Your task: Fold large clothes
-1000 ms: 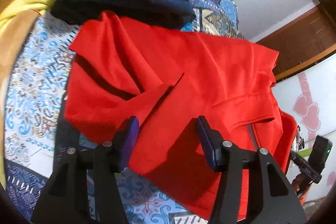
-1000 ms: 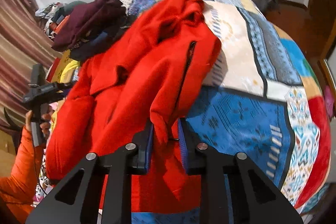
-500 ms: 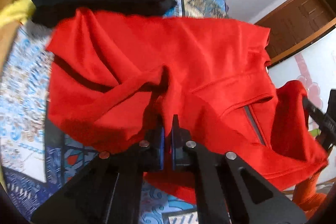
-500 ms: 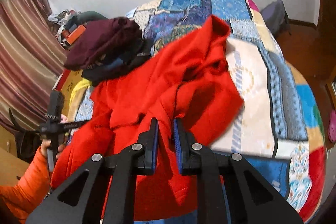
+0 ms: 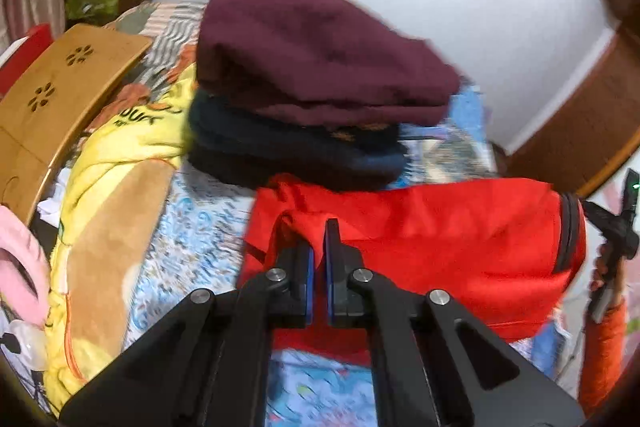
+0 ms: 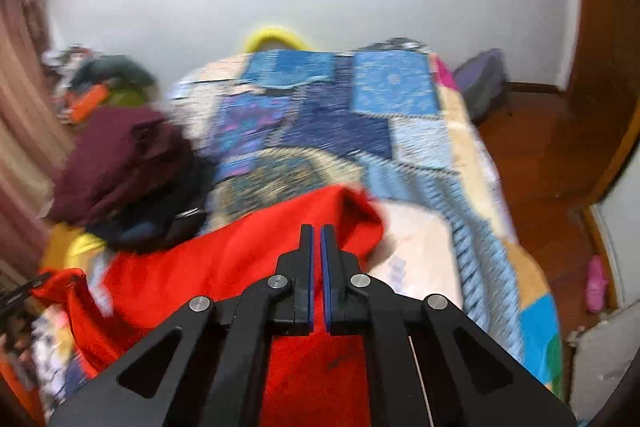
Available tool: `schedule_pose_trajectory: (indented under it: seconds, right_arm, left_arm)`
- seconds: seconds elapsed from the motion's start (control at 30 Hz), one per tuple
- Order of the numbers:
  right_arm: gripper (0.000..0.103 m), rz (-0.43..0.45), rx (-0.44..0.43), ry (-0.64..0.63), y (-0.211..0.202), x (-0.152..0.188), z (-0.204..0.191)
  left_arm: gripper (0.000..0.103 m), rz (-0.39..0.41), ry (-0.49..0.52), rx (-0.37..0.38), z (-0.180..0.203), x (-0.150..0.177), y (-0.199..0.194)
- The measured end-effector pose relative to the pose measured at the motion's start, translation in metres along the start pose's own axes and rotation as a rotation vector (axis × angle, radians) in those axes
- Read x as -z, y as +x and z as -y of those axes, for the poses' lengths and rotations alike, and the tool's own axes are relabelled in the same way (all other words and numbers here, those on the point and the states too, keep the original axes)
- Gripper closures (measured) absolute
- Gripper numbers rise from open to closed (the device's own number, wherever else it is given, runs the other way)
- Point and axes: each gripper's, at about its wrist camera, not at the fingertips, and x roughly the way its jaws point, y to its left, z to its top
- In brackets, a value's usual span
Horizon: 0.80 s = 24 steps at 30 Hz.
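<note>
We have the bright red zip-up fleece jacket (image 5: 440,235) lifted over the near part of the blue patchwork bedspread (image 6: 384,99). Our left gripper (image 5: 318,247) is clenched on a bunched fold at its left end. Our right gripper (image 6: 316,247) is squeezed nearly closed over the red cloth; the blur hides whether it pinches any. Just beyond lies a stack of folded maroon and navy clothes (image 5: 312,75).

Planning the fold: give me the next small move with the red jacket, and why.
Probably carry both pinched edges forward and lower them onto the quilt. Left gripper and right gripper are each shut on the red jacket, which hangs bunched between them, short of the stacked clothes.
</note>
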Motion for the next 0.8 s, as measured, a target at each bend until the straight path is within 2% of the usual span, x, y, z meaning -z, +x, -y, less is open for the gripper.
schedule_pose_trajectory:
  seconds: [0.1,0.2,0.3,0.43,0.5,0.57,0.6,0.63,0.73,0.8]
  right_arm:
    - [0.1,-0.045,0.013,0.023,0.023,0.002,0.006]
    - [0.1,-0.047,0.011,0.015,0.02,0.009,0.01]
    - [0.099,-0.066,0.013,-0.009,0.009,0.017,0.013]
    - [0.094,-0.089,-0.004,-0.077,-0.011,0.026,0.011]
    - [0.081,-0.091,-0.01,-0.106,-0.017,0.032,0.008]
    - [0.056,-0.084,-0.004,-0.134,-0.025,0.042,0.004]
    - [0.051,-0.081,-0.002,-0.145,-0.027,0.046,0.002]
    - [0.051,-0.083,-0.003,-0.163,-0.03,0.051,-0.001]
    - [0.051,-0.114,-0.029,-0.193,-0.033,0.063,-0.01]
    - [0.051,-0.131,-0.05,-0.205,-0.034,0.069,-0.015]
  left_arm:
    - [0.1,-0.079,0.007,-0.069,-0.002,0.002,0.045]
    - [0.1,-0.17,0.031,-0.131,0.0,0.015,0.079]
    - [0.098,-0.207,0.038,-0.129,0.0,0.023,0.088]
    - [0.088,-0.19,0.044,-0.113,0.004,0.02,0.072]
    - [0.081,-0.168,0.052,-0.093,0.008,0.017,0.056]
    - [0.075,-0.15,0.061,-0.08,0.013,0.016,0.042]
    - [0.074,-0.146,0.064,-0.076,0.015,0.016,0.036]
    - [0.07,-0.141,0.067,-0.074,0.017,0.016,0.029]
    - [0.05,-0.091,0.079,-0.089,0.022,0.016,0.008]
    - [0.046,-0.061,0.074,-0.097,0.023,0.018,-0.004]
